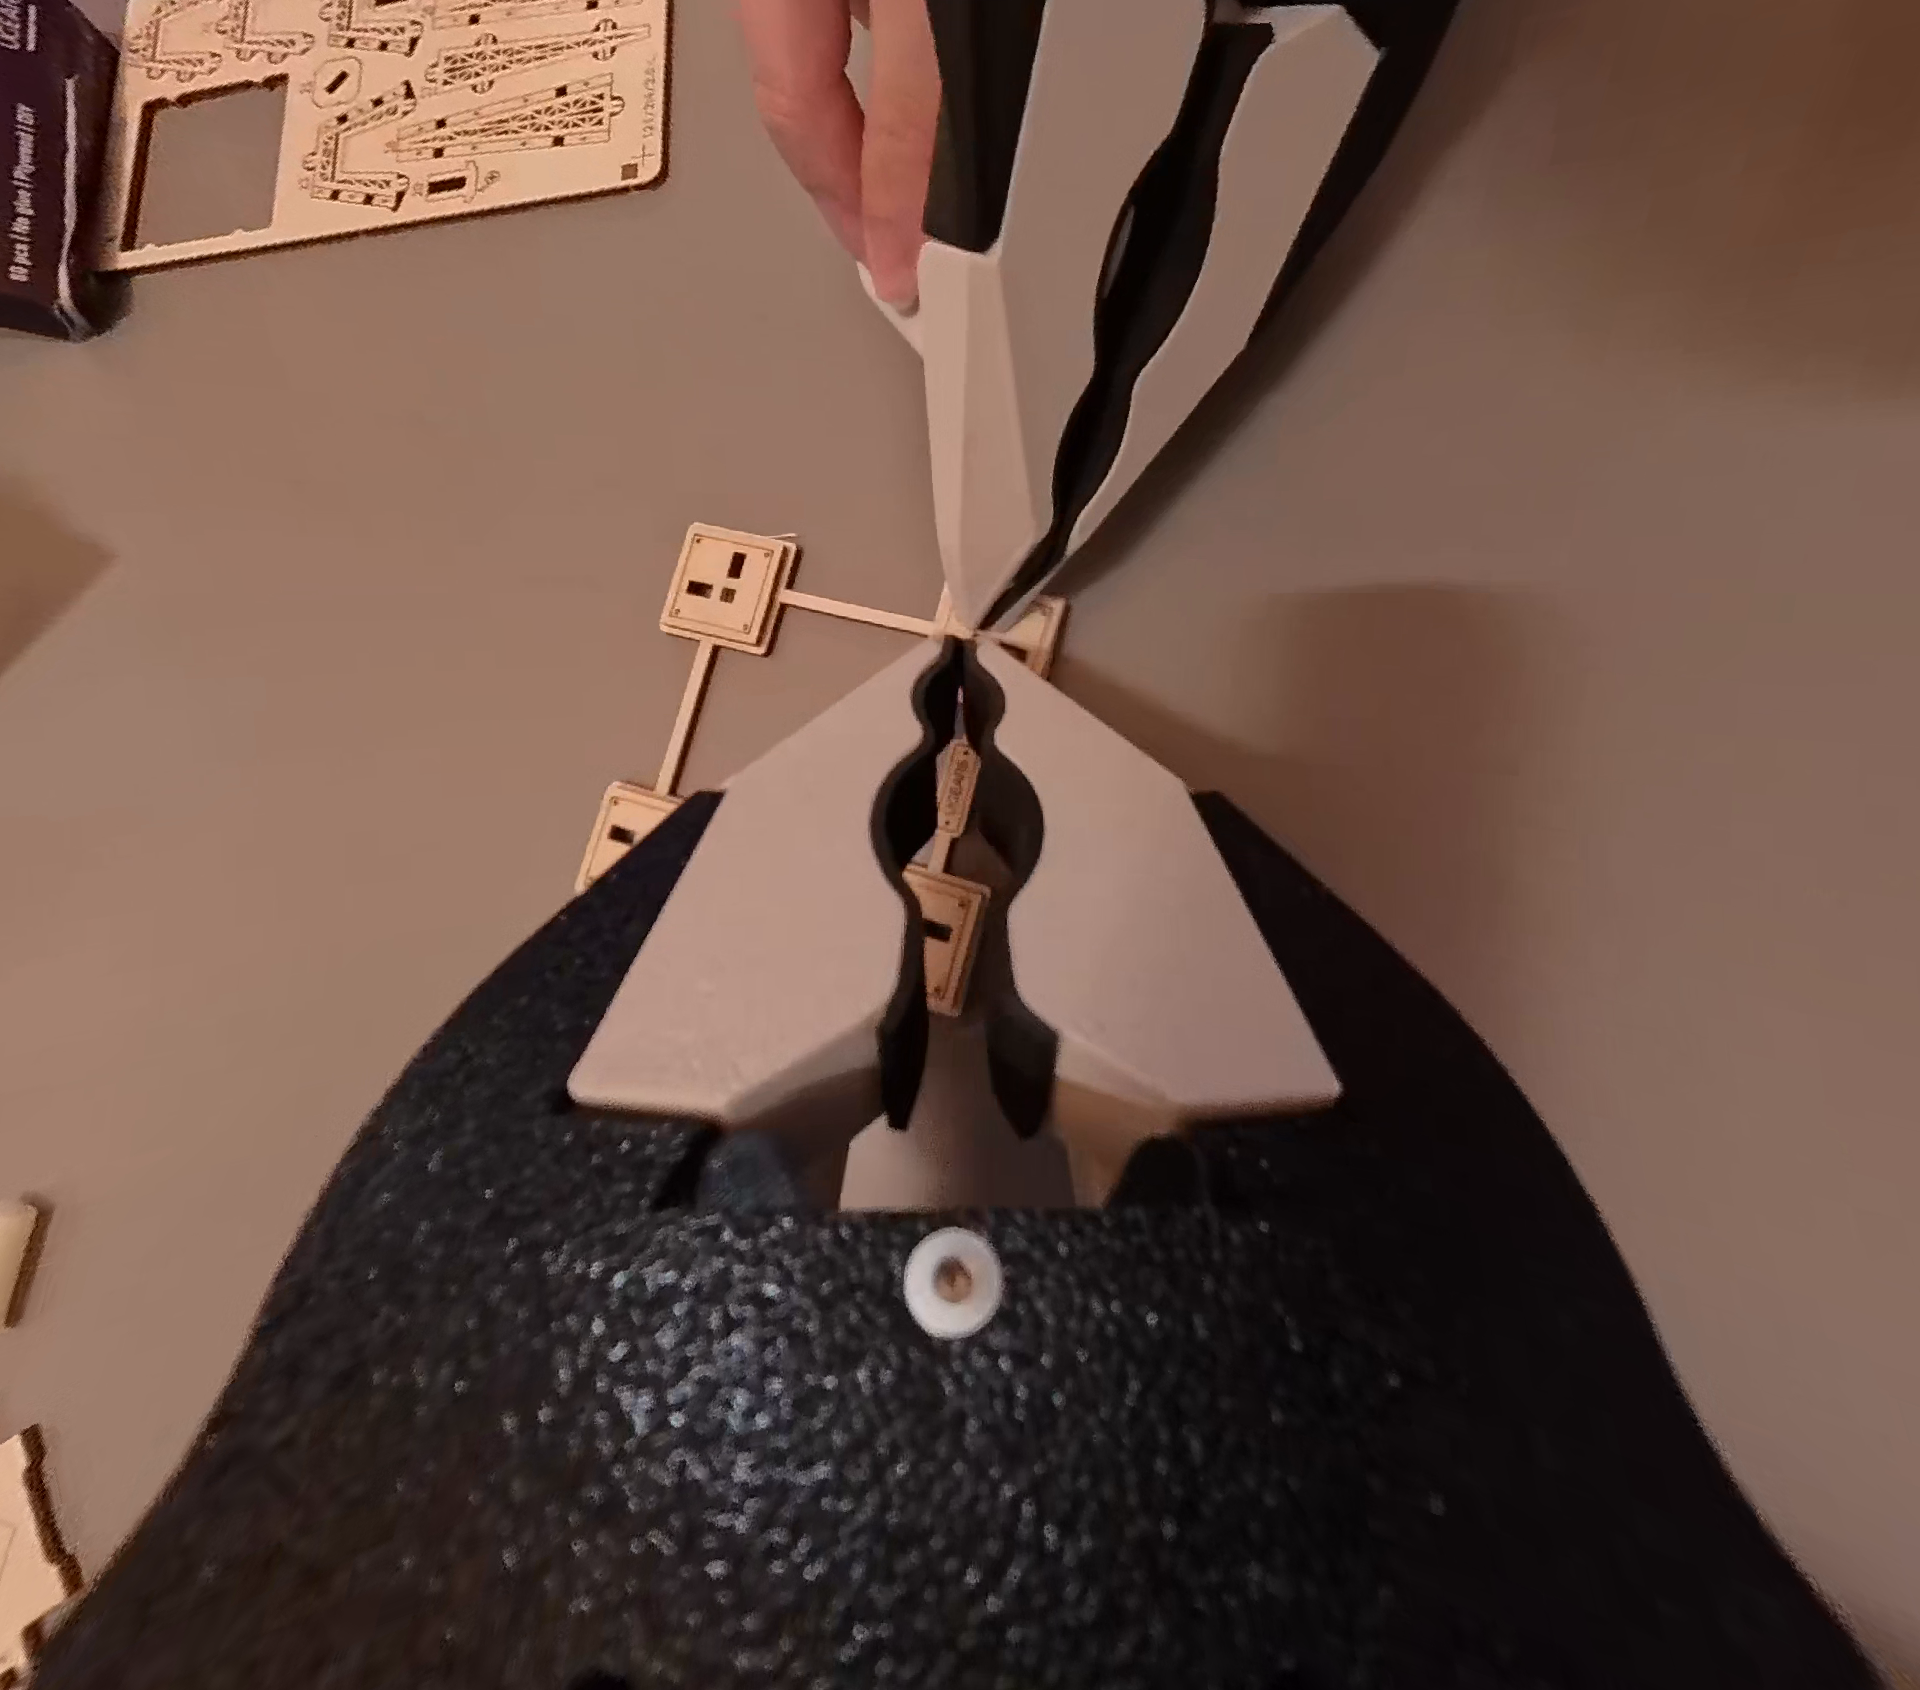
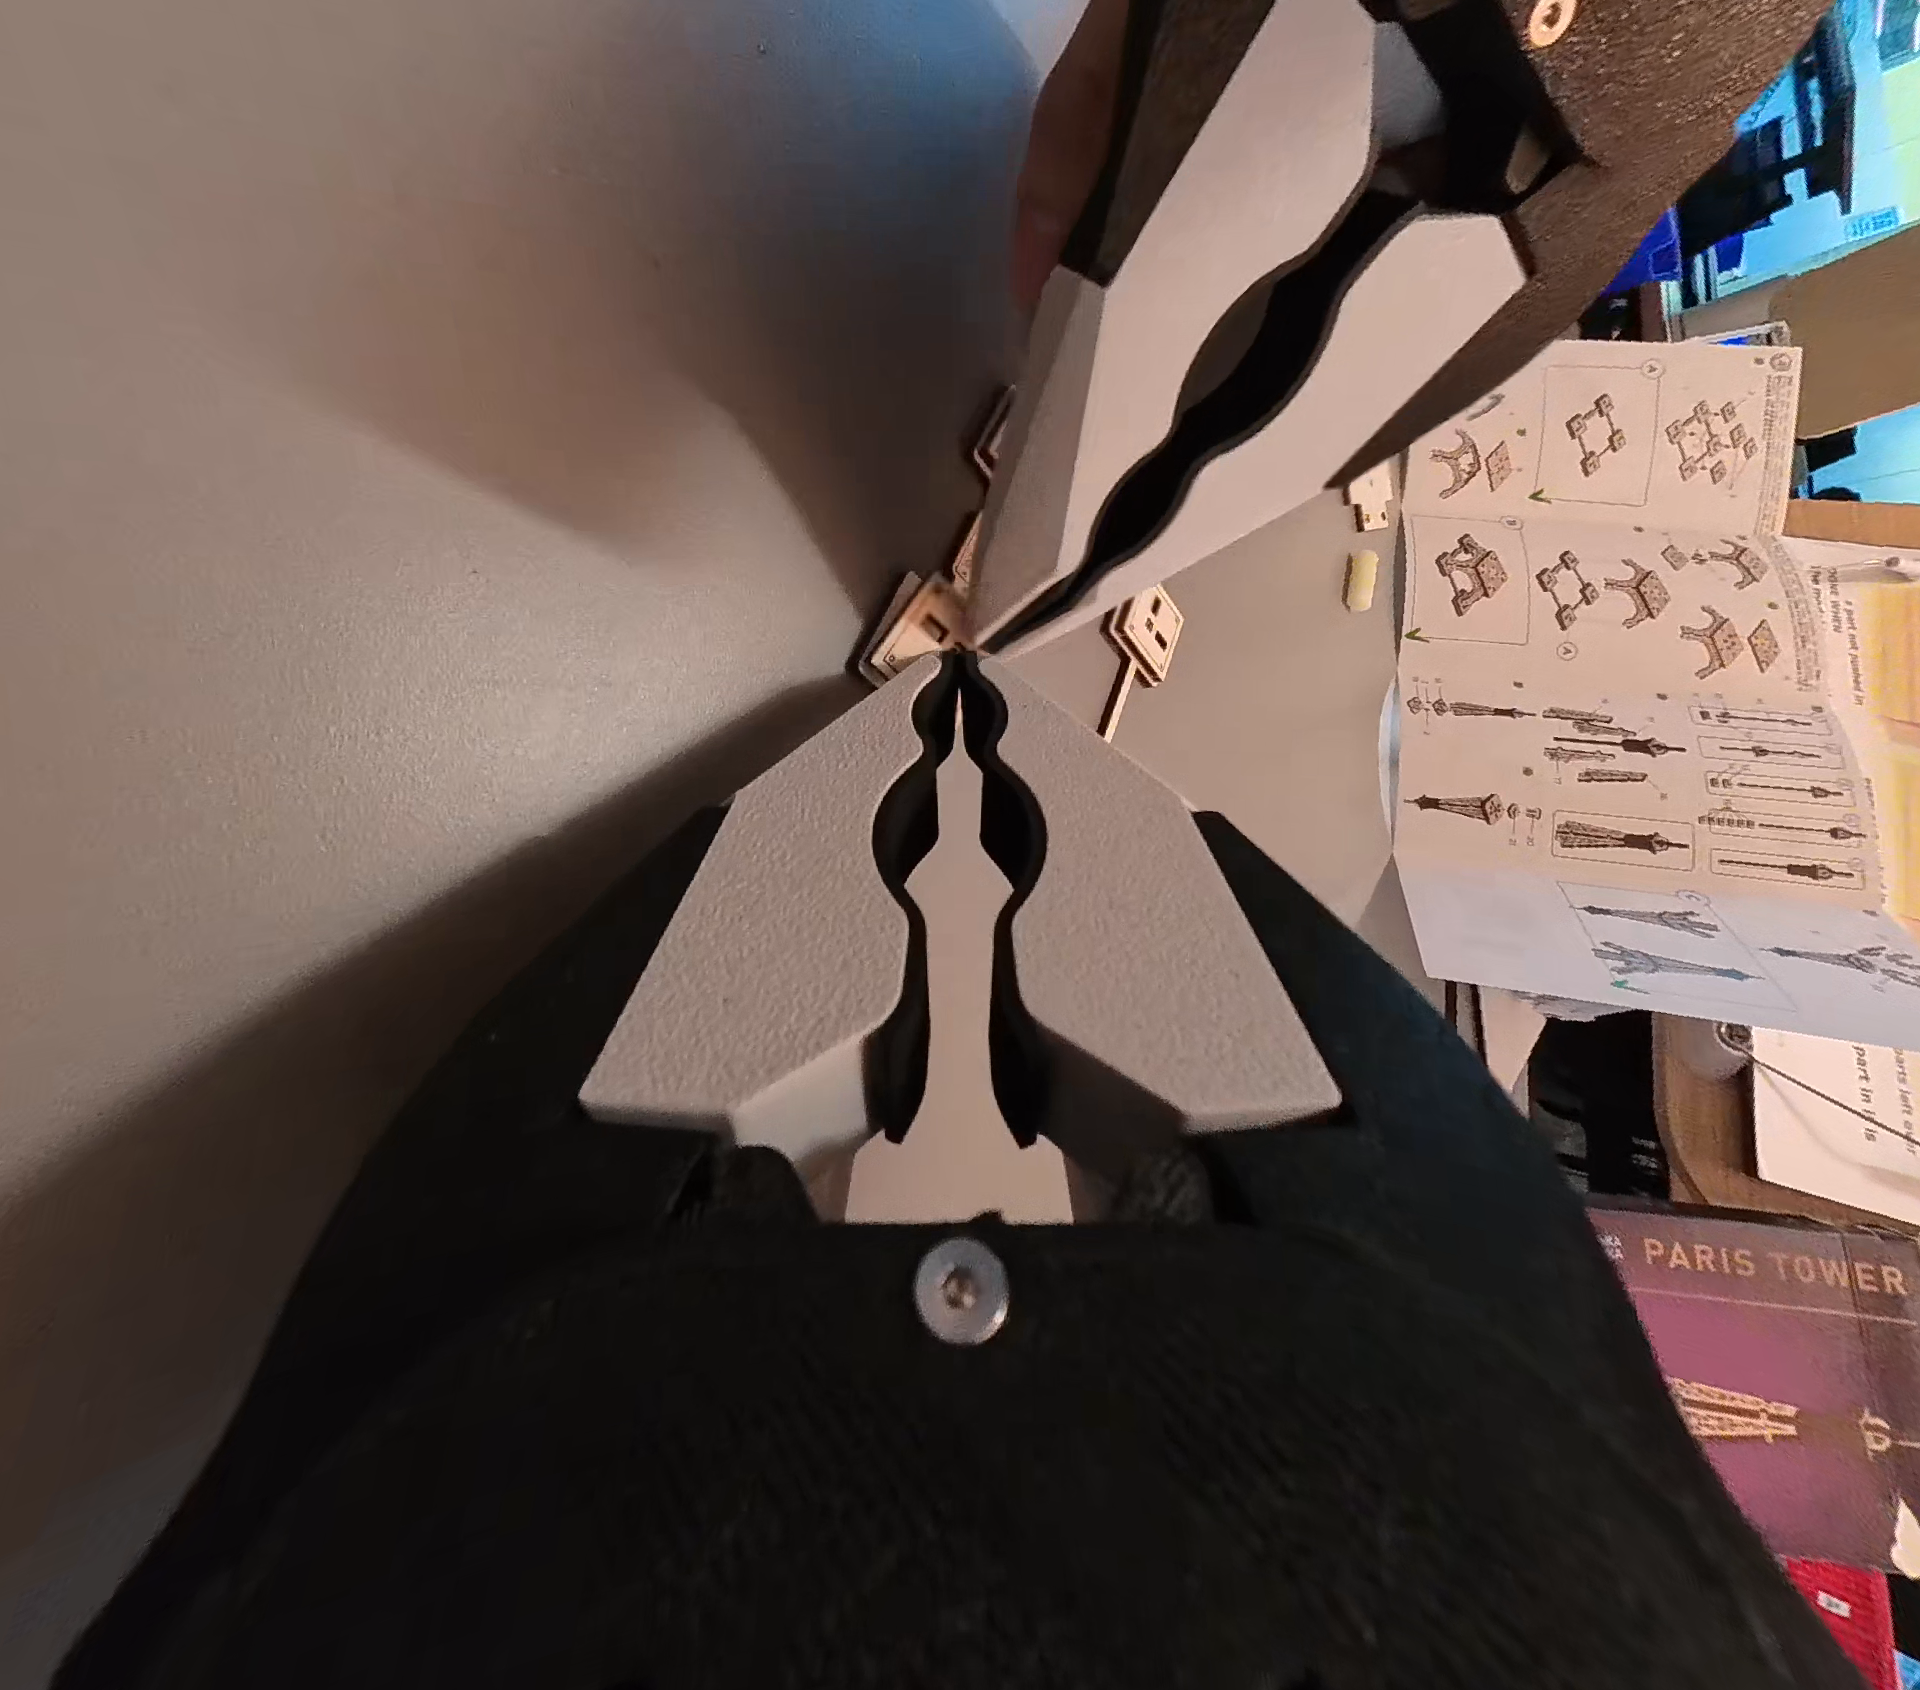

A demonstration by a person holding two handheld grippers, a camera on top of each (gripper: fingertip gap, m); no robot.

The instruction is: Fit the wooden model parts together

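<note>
The worktop (image 1: 416, 435) was plain grey-beige, kinda dim. My left claw (image 1: 958, 653) and right claw (image 1: 992, 606) both pinched down narrow on the wooden frame (image 1: 727, 596), tips nearly touching, out in the worktop's middle. A cut-out parts sheet (image 1: 395, 71) and a dark box (image 1: 47, 154) sat toward an edge. The instruction sheet (image 2: 1621, 674) and a purple kit box (image 2: 1787, 1370) had printing on them.
</note>
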